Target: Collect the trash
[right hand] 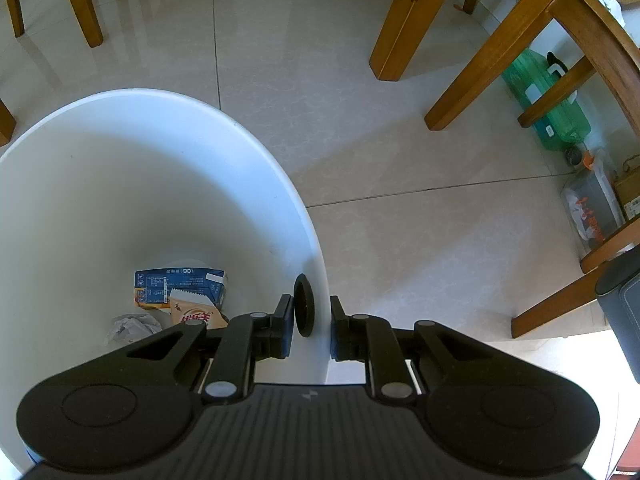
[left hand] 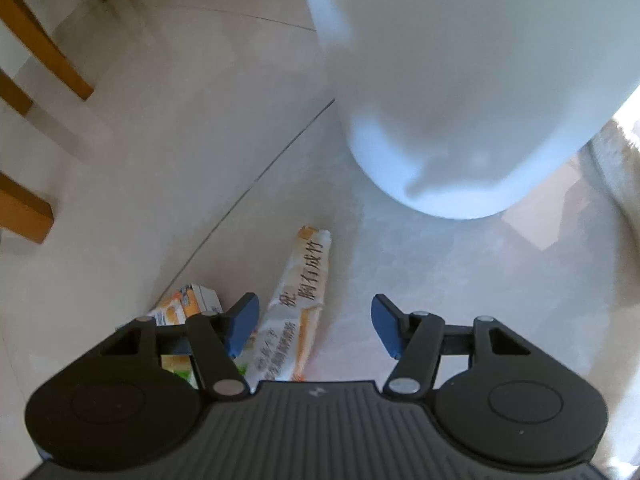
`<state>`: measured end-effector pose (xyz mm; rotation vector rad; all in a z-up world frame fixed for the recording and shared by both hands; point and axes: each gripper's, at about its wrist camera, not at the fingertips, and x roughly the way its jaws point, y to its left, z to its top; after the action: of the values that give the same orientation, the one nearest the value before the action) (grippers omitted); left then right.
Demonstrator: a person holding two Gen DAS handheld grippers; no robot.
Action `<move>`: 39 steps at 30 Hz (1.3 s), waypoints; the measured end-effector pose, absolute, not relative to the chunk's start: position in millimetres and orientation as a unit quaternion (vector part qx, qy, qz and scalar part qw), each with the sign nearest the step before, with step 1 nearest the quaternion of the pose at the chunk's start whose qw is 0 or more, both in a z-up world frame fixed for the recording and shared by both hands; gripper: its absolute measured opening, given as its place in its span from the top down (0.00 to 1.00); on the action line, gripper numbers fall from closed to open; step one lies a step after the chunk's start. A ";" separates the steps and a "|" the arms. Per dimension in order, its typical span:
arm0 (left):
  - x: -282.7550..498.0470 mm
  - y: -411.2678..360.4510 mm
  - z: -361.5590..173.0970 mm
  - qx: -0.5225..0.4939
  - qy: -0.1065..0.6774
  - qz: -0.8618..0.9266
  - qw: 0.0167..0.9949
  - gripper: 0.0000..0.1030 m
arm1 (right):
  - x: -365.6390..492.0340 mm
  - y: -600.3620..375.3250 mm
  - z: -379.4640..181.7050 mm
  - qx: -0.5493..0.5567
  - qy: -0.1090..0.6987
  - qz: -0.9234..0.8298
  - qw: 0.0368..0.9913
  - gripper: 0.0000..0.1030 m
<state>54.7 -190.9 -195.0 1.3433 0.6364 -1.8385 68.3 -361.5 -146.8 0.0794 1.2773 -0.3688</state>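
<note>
Clamped on the rim of the white bin [right hand: 120, 184], my right gripper [right hand: 311, 326] has one finger inside the wall and one outside, which I take as holding the bin steady beside the litter. Already at the bottom lie a blue carton [right hand: 180, 284], a snack packet [right hand: 194, 314] and crumpled paper [right hand: 134, 326].

My left gripper [left hand: 314, 326] hangs spread and empty over the floor, above a long wrapper [left hand: 300, 304] near the bin's base. A small orange carton [left hand: 188, 306] sits half behind the left finger, so its shape is hard to judge. The wrapper's near end is hidden by the gripper body.
</note>
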 end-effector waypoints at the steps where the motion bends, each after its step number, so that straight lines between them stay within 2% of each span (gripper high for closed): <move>1: 53.4 -189.0 -201.7 0.531 0.242 -0.720 0.375 0.41 | 68.6 -361.4 -146.7 0.037 0.593 -0.171 0.786 0.81; 7: 49.3 -199.0 -228.9 0.543 0.244 -0.715 0.367 0.45 | 68.4 -362.1 -145.9 0.040 0.593 -0.171 0.786 0.81; 13: 44.8 -197.5 -244.5 0.570 0.216 -0.712 0.350 0.58 | 67.8 -363.0 -145.8 0.041 0.593 -0.170 0.786 0.81; 17: 47.9 -198.6 -243.5 0.570 0.223 -0.711 0.346 0.73 | 67.9 -362.3 -146.0 0.041 0.594 -0.170 0.785 0.80; 24: 54.9 -202.9 -239.0 0.551 0.240 -0.720 0.347 0.82 | 68.0 -360.7 -147.4 0.041 0.594 -0.171 0.785 0.80; 31: 58.2 -205.9 -237.1 0.536 0.255 -0.726 0.347 0.83 | 68.0 -361.2 -147.3 0.041 0.594 -0.171 0.785 0.80; 39: 52.3 -213.1 -239.9 0.533 0.275 -0.742 0.299 0.70 | 67.4 -362.8 -146.4 0.041 0.595 -0.168 0.785 0.78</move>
<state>52.3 -213.1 -239.9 1.4153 0.7318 -1.9719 67.4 -362.8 -146.4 0.0877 1.2827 -0.3632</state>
